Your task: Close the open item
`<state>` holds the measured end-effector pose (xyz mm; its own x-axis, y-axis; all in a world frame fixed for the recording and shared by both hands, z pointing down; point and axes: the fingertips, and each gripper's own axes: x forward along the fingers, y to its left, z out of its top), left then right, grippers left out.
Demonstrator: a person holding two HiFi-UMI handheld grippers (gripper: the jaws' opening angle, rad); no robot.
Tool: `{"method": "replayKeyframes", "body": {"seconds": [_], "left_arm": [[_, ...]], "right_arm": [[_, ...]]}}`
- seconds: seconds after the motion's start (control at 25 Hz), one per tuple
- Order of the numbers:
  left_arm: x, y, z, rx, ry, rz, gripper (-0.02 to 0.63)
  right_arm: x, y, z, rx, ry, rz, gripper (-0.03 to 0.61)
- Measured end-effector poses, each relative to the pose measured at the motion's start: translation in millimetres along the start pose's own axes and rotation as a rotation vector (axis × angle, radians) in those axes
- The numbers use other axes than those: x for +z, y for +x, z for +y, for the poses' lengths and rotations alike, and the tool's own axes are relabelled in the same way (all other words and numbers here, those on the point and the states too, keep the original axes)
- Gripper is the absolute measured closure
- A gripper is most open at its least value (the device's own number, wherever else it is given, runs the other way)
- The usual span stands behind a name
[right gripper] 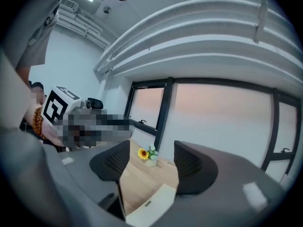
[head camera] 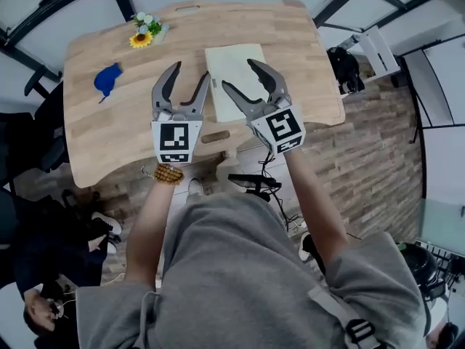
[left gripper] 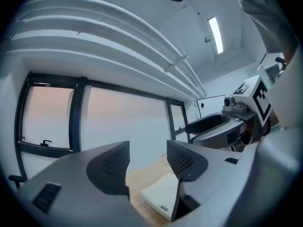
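Note:
A flat cream-coloured box-like item (head camera: 229, 60) lies on the wooden table (head camera: 116, 137), near its middle; it looks flat, with no raised lid that I can see. Both grippers are held up in the air in front of the person, well above the table and pointing roughly level. My left gripper (head camera: 192, 71) is open with nothing between its jaws. My right gripper (head camera: 238, 74) is open and empty too. Past the left gripper (left gripper: 147, 162), a corner of the cream item (left gripper: 163, 195) shows below its jaws. The right gripper (right gripper: 151, 164) frames the item (right gripper: 151, 205) too.
A small sunflower decoration (head camera: 142, 38) stands at the table's far left corner and shows again as the sunflower (right gripper: 142, 153). A blue object (head camera: 107, 78) lies on the left part. Dark chairs and a seated person are at the left, cables under the table, windows behind.

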<state>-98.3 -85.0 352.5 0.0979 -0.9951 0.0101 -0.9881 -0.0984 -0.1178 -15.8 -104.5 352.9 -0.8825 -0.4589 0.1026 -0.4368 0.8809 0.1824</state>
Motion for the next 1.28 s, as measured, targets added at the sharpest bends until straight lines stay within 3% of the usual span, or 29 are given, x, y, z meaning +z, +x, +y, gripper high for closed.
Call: {"method": "replayKeyframes", "body": {"seconds": [0.2,0.36,0.52,0.84,1.28], "left_arm": [[3,-40,-28,-0.027,0.05,-0.038,0.444],[-3,-66,-41,-0.016,0.013,-0.052,0.514],[-14,-89,-54,-0.011,-0.017,-0.059,0.603],[-41,-116,-86,-0.095,-0.007,0.01,0.606],[-51,-130,-88,-0.104,-0.002,0.033,0.606]], "right_arm": [[1,-48,38,-0.123,0.069,-0.016,0.366],[-12,-81,54,-0.241,0.107,-0.011,0.497],[-26,-100,72,-0.296,0.127,0.028,0.566],[-40,-111,103,-0.292,0.1,0.078,0.567],[-46,-105,124,-0.26,0.083,0.094,0.568]]}}
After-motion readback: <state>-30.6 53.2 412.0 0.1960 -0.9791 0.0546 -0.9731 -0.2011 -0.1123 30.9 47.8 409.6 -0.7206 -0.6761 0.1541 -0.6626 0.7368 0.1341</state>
